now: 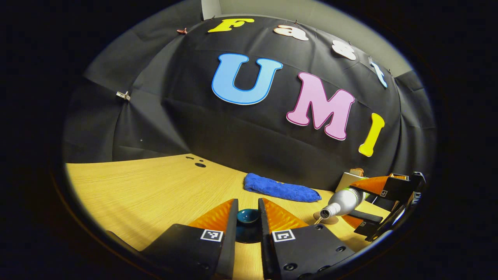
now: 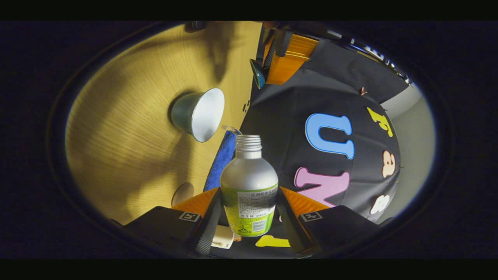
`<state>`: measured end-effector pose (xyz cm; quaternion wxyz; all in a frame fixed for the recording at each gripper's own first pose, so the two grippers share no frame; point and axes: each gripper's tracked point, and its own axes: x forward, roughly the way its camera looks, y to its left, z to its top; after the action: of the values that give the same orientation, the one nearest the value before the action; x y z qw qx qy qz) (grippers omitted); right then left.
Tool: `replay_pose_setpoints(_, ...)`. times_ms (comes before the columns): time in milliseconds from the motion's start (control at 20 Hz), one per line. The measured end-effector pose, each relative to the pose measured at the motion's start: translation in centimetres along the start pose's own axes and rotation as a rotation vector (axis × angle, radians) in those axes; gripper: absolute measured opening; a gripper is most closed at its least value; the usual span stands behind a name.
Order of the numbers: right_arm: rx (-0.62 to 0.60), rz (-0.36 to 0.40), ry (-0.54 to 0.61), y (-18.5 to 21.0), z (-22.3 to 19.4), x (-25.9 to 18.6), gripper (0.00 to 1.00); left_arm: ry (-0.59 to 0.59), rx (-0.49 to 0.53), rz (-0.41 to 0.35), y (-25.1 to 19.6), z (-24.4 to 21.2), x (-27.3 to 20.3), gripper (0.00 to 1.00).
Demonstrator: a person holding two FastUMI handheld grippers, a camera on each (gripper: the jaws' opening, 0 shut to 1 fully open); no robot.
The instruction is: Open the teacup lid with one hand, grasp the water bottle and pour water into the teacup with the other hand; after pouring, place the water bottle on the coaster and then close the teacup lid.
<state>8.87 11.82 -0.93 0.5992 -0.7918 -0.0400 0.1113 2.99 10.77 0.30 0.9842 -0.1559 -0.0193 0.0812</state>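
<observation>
Water bottle [image 2: 249, 182] clamped tilted in right gripper [image 2: 249, 217] fingers, lid [image 1: 248, 216] pinched by left gripper [image 1: 248, 219]; teacup [image 2: 198, 113] at centre-left could be missed, desk [image 2: 128, 128] wetted.

- Table [image 1: 148, 190], lower left of the left gripper view: matt wood grain
- Towel [image 1: 280, 188]: fuzzy cloth
- Water bottle [image 2: 249, 182]: frosted body, glossy label
- Teacup [image 2: 198, 112]: smooth glaze

Hidden and cut-off parts

In the left gripper view the lid [image 1: 248, 217] sits between the left tool's [image 1: 248, 223] fingers, its lower half hidden. The bottle's [image 1: 344, 203] base is hidden by the right tool [image 1: 369, 206], which the edge crops. In the right gripper view the bottle's [image 2: 249, 186] bottom is cut off; the label is too small to read.
</observation>
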Motion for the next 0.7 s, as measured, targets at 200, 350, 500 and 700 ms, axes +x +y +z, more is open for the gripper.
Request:
replay_pose_setpoints(200, -0.044, 0.011, -0.002, 0.14, -0.16, 0.18, 0.77, 0.001, -0.005, 0.000, 0.06, -0.02, 0.02, 0.31)
replay_pose_setpoints(350, -0.057, 0.016, -0.002, 0.16, -0.31, 0.37, 0.77, 0.002, -0.004, 0.001, 0.02, -0.14, -0.03, 0.32)
replay_pose_setpoints(500, -0.072, 0.016, -0.005, 0.18, -0.23, 0.34, 0.77, 0.005, -0.004, 0.001, 0.03, -0.09, -0.03, 0.32)
replay_pose_setpoints(700, -0.116, 0.023, -0.016, 0.26, -0.03, 0.45, 0.77, 0.004, -0.007, 0.002, 0.06, -0.13, 0.01, 0.32)
